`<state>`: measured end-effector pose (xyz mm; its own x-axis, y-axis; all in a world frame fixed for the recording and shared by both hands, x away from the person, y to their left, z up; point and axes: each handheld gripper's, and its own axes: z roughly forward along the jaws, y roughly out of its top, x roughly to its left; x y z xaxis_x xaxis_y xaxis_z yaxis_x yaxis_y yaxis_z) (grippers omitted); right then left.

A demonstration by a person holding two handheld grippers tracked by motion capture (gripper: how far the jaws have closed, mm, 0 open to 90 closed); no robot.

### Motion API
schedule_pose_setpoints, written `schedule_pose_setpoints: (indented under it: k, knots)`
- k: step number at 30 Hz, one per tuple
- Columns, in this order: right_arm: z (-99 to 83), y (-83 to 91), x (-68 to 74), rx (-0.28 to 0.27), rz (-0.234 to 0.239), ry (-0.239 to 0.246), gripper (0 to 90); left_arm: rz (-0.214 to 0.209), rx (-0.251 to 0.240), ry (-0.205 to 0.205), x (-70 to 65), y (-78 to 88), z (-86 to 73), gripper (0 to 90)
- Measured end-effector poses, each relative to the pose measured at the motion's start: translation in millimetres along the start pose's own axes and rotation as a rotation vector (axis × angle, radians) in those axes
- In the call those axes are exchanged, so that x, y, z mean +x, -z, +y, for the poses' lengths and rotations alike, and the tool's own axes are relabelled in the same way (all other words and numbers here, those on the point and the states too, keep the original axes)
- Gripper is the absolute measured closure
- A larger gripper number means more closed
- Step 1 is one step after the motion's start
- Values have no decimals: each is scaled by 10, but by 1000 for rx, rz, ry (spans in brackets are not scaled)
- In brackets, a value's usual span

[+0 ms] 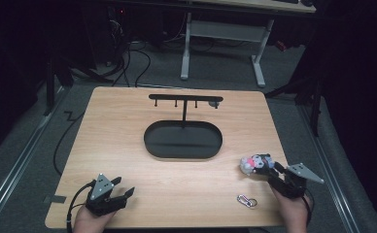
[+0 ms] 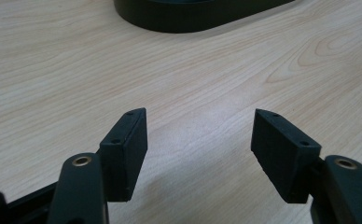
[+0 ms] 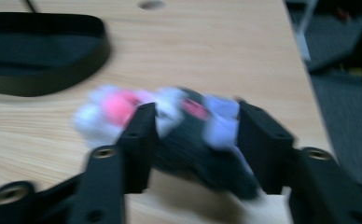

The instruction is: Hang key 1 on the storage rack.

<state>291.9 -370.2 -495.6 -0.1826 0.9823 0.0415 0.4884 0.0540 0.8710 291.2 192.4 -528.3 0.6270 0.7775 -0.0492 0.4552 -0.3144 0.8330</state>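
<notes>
At the lower right of the high view, the right gripper [image 1: 269,171] sits over a small plush toy [image 1: 255,163], black and white with pink patches, which lies on the wooden table [image 1: 128,145] close to its right edge. In the right gripper view the toy [image 3: 179,135] fills the middle of the frame, blurred, with a black jaw on either side of it; the jaws look to have it pinched between them, though the blur keeps me from seeing how firmly the pads press. Just below and left of that gripper in the high view, a small metal carabiner clip [image 1: 247,201] lies loose on the table, apart from the toy. In the lower left of the high view, the left gripper [image 1: 112,196] rests near the table's front edge with the person's hand behind it. The left gripper view shows its two jaws spread wide over bare wood grain, nothing between them, the left gripper [image 2: 200,140] pointing toward the dark oval tray [image 2: 193,16] at the top of that frame. In the centre of the high view the same tray [image 1: 150,141] carries a thin upright post with a crossbar rack [image 1: 184,98] above it, small pegs hanging from the bar.
</notes>
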Motion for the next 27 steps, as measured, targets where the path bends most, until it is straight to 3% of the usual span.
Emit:
schedule_pose_setpoints:
  k: [2,3,7,9,15,20,27]
  knots:
    - [77,-54,146,-12,36,45,831,15,5,5,3,51,-41,370]
    - [123,-94,206,-8,58,59,895,22,4,8,2,75,-58,371]
    - [233,-271,350,13,65,99,900,45,5,18,1,167,-122,373]
    - [285,-466,442,51,52,131,888,72,5,29,0,276,-197,374]
    - [301,-677,417,125,52,94,870,94,-11,57,18,422,-268,378]
    - [268,-616,441,151,65,109,883,84,-29,54,33,411,-217,378]
    - [86,-299,508,165,144,132,881,11,-39,-5,-61,166,-4,378]
